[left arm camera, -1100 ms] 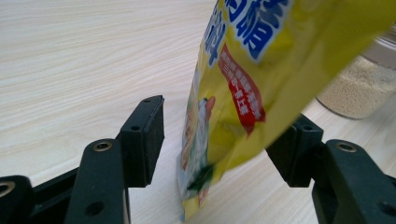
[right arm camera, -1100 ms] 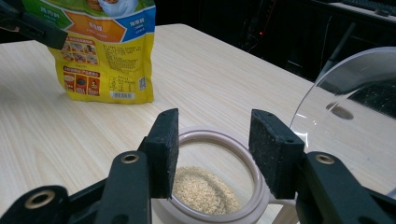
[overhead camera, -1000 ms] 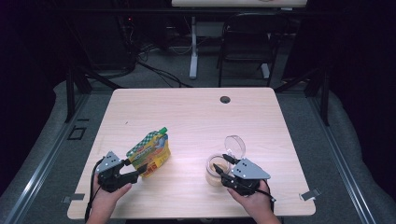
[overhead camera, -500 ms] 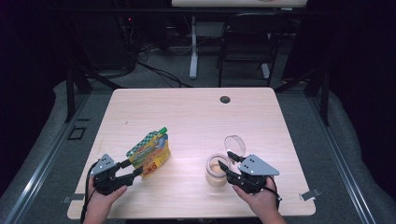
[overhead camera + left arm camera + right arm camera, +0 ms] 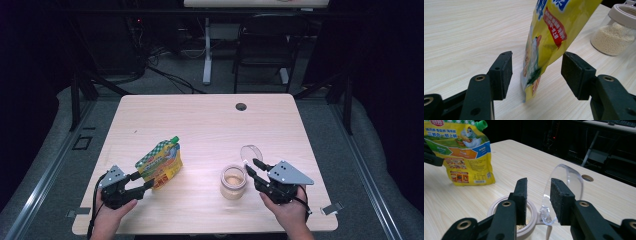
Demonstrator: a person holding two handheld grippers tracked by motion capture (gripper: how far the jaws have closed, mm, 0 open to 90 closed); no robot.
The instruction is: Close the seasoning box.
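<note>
the jar [image 5: 233, 182] of pale grains stands open near the table's [image 5: 210, 120] front edge, its clear lid [image 5: 564, 192] hinged up on the far side. the right gripper [image 5: 254, 168], just right of the jar, has been closing its jaws; the lid's edge sits between them, perhaps not yet pinched. left of the jar the yellow pouch [image 5: 161, 162] stands upright, its lower corner between the left gripper's [image 5: 536, 75] wide jaws, untouched.

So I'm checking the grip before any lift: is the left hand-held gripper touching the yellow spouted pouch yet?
Apart. The left gripper view shows the left hand-held gripper straddling the yellow spouted pouch, with bare table visible between each pad and the pouch.
</note>
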